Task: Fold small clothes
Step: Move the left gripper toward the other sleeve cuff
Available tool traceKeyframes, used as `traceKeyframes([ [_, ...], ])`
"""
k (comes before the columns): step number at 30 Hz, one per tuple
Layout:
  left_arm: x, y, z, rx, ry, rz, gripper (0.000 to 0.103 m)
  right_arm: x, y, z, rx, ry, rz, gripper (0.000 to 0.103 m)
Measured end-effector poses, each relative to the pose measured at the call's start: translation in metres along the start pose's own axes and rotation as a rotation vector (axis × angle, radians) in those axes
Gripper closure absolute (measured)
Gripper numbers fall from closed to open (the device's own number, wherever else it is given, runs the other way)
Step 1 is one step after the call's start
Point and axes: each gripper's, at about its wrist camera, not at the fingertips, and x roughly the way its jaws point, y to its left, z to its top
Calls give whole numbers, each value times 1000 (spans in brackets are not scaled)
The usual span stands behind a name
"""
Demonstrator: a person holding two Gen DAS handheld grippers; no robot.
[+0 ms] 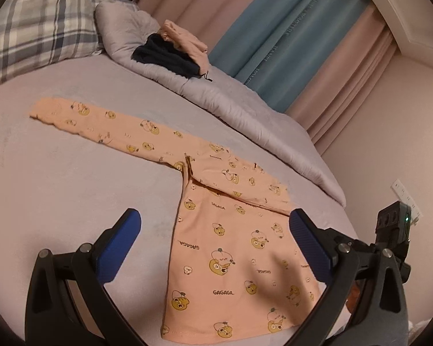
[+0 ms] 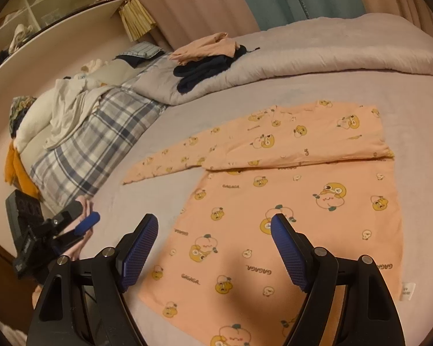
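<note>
A small peach long-sleeved shirt (image 1: 239,262) printed with yellow cartoon figures lies flat on the bed sheet (image 1: 72,190). One sleeve (image 1: 109,124) stretches out to the left; the other is folded across the chest (image 2: 303,141). My left gripper (image 1: 215,220) hovers open above the shirt's lower half, nothing between its blue pads. In the right wrist view the shirt (image 2: 288,219) fills the middle, and my right gripper (image 2: 215,226) stands open over its hem, holding nothing. The left gripper (image 2: 83,225) also shows at the left edge there.
A grey duvet (image 1: 216,95) is bunched along the far side, with folded dark and peach clothes (image 1: 176,49) on it. A plaid pillow (image 1: 37,26) lies at the head. Curtains (image 1: 288,28) and a wall socket (image 1: 404,196) stand beyond; shelves (image 2: 43,8) show at the upper left.
</note>
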Motion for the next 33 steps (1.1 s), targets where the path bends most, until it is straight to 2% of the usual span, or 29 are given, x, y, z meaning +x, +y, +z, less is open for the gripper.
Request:
traceKeyframes([
  [3,4,12,0,-51,39,-13,0,5,2,0,0,9,-3,23],
  [10,14,46,0,-198,70,-26,0,17,4,1,-11,36,-11,23],
  [18,32,81,11,-314,93,24,0,36,1,4,-1,75,-23,23],
  [23,38,97,18,-336,98,60,0,49,-2,5,12,102,-26,23],
  [33,41,117,24,-345,89,73,0,68,-6,5,14,148,-26,23],
])
